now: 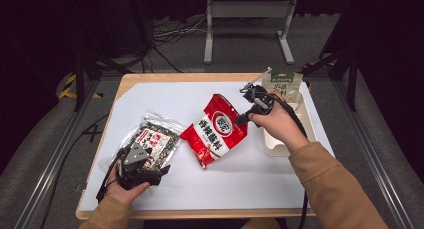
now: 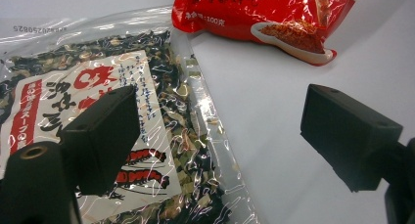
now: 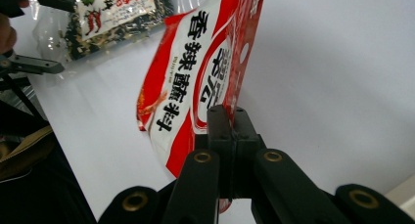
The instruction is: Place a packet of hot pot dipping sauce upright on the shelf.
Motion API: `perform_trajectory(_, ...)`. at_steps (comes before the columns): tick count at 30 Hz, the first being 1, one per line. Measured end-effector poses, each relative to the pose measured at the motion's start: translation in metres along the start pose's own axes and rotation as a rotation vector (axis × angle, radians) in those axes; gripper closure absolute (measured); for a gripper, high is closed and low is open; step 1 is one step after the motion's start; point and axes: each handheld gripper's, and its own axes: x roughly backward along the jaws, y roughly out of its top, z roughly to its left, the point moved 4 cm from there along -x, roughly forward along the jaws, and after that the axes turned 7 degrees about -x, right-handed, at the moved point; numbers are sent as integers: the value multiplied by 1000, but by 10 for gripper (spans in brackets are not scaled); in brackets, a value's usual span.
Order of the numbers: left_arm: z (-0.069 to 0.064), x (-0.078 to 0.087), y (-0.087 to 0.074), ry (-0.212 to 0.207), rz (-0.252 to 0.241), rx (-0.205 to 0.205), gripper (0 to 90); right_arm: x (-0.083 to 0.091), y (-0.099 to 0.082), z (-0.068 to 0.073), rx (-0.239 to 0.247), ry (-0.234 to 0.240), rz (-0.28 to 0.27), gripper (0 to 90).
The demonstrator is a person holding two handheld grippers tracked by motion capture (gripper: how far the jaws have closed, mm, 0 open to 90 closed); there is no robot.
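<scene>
A red and white seasoning packet point(image 1: 216, 130) point(image 3: 191, 82) is tilted up off the white sheet, its lower end still near the surface. My right gripper point(image 1: 240, 121) point(image 3: 230, 119) is shut on the packet's right edge, near its top. A clear bag of dark dried greens with a red and white label point(image 1: 155, 139) point(image 2: 98, 101) lies flat at the left. My left gripper point(image 1: 147, 161) point(image 2: 220, 111) stands open at that bag's near end, one jaw over the bag and the other over bare sheet, gripping nothing. The red packet point(image 2: 264, 11) lies beyond the left jaws.
A white sheet point(image 1: 260, 179) covers the wooden table. A white tray point(image 1: 287, 144) sits at the right edge with a green packet point(image 1: 282, 86) standing at its far end. A metal stand is on the floor behind the table.
</scene>
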Motion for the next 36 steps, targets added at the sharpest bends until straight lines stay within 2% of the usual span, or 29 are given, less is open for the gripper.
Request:
perform_trajectory(1, 0, 0, 0, 0, 0, 0, 152, 0, 0, 0, 0, 0, 0, 899)
perform_trajectory(4, 0, 0, 0, -1, -3, -2, 152, 6, 4, 12, 33, -19, -4, 900)
perform_trajectory(10, 1, 1, 0, 1, -5, 4, 152, 16, 9, 32, 94, -17, -16, 900)
perform_trajectory(15, 0, 1, 0, 3, -5, 5, 152, 22, 11, 43, 127, -11, -16, 900)
perform_trajectory(24, 1, 1, 0, 2, -5, 5, 152, 33, 11, 55, 160, 9, -13, 900)
perform_trajectory(28, 1, 1, 0, 2, -5, 6, 152, 38, 10, 60, 184, -9, -3, 900)
perform_trajectory(30, 1, 1, 0, 2, -6, 6, 152, 41, 10, 61, 189, -33, -4, 900)
perform_trajectory(36, 1, 1, 0, 4, -6, 7, 152, 50, 10, 60, 188, -56, -5, 900)
